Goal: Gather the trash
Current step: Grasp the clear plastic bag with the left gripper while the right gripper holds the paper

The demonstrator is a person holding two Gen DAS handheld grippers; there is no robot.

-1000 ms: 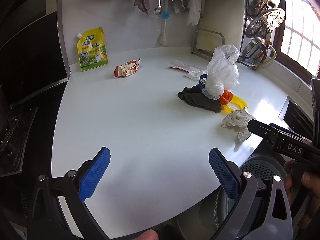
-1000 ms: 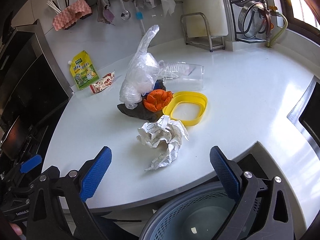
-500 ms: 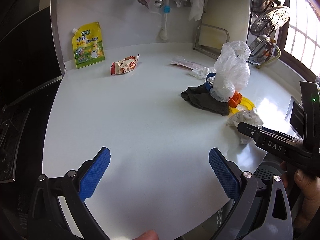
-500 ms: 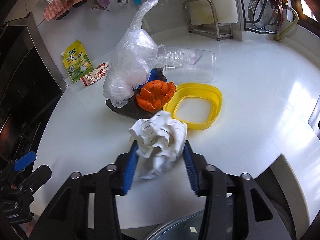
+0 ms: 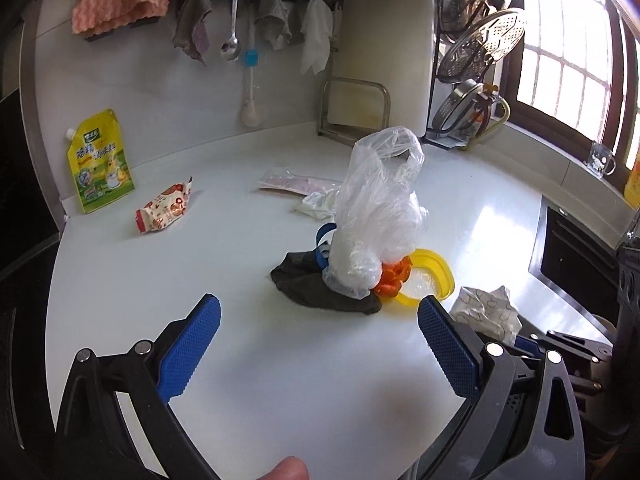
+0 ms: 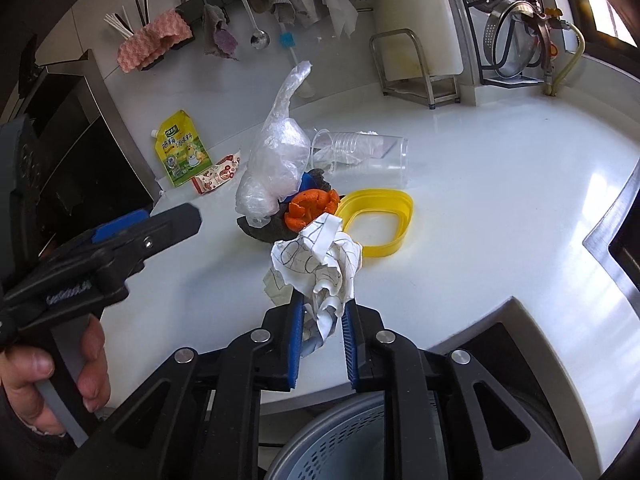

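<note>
My right gripper [image 6: 320,312] is shut on a crumpled white paper ball [image 6: 320,264], lifted near the counter's front edge above a grey perforated bin [image 6: 360,440]. The paper also shows in the left wrist view [image 5: 486,312]. My left gripper [image 5: 318,338] is open and empty over the white counter [image 5: 160,280], short of a pile: a clear plastic bag [image 5: 376,220], a dark cloth [image 5: 320,288], orange peel [image 5: 394,278] and a yellow ring-shaped lid [image 5: 438,276]. A red snack wrapper [image 5: 164,210] lies at the far left.
A yellow-green pouch [image 5: 100,160] leans on the back wall. A clear plastic cup [image 6: 360,150] lies on its side behind the pile. A metal rack [image 5: 356,112] and strainers [image 5: 480,48] stand at the back right. A dark stove [image 6: 624,232] is at the right.
My right gripper closed on the paper ball and lifted it back toward the bin. My left gripper moved forward and right toward the pile, still open.
</note>
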